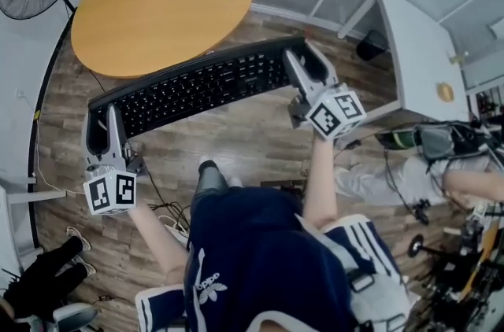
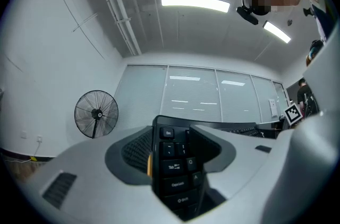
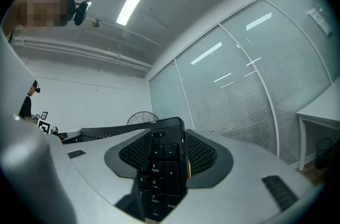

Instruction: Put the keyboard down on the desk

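Left hand-held gripper point(image 1: 105, 126) and right hand-held gripper point(image 1: 307, 63) clamp the keyboard point(image 1: 197, 86) aloft, seemingly mid-carry; next, lower it level onto the surface point(image 1: 157, 8).

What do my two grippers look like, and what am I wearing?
The left gripper and right gripper are light grey with long tapering jaws lined with dark ribbed pads. Each carries a white cube printed with black square markers. You wear a navy top with a white logo and white stripes.
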Motion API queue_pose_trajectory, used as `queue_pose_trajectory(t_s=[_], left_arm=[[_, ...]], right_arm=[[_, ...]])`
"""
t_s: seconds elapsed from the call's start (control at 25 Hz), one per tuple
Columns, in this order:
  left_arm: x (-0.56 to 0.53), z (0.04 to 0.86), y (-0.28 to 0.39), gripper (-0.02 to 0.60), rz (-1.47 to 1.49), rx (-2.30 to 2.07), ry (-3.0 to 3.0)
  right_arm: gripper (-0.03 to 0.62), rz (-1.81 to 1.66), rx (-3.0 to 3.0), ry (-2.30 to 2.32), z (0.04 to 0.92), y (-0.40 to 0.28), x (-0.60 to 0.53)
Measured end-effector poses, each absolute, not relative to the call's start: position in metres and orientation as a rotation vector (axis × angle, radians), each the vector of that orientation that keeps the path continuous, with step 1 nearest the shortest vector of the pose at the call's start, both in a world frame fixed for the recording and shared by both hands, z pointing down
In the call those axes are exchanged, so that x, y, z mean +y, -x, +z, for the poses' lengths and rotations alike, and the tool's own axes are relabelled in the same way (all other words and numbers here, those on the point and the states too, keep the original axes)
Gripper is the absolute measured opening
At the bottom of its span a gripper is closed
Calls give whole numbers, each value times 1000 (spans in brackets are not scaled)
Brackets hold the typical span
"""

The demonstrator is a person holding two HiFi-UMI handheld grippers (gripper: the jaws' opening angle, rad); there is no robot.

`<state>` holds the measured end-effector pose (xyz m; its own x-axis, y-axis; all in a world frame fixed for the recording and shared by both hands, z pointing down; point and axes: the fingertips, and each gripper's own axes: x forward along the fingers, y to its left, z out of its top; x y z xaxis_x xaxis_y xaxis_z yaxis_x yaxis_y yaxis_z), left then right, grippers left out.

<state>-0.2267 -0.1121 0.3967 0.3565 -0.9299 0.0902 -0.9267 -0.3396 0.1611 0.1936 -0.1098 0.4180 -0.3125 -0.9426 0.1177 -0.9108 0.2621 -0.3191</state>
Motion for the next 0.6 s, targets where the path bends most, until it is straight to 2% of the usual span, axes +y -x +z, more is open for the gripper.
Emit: queue_pose_trajectory(t_s=[0.6], left_arm=[[-132,392,222,213,-89,-1611,-2603]], right_arm=[[183,-370,2293,1816,419,-195,-93]])
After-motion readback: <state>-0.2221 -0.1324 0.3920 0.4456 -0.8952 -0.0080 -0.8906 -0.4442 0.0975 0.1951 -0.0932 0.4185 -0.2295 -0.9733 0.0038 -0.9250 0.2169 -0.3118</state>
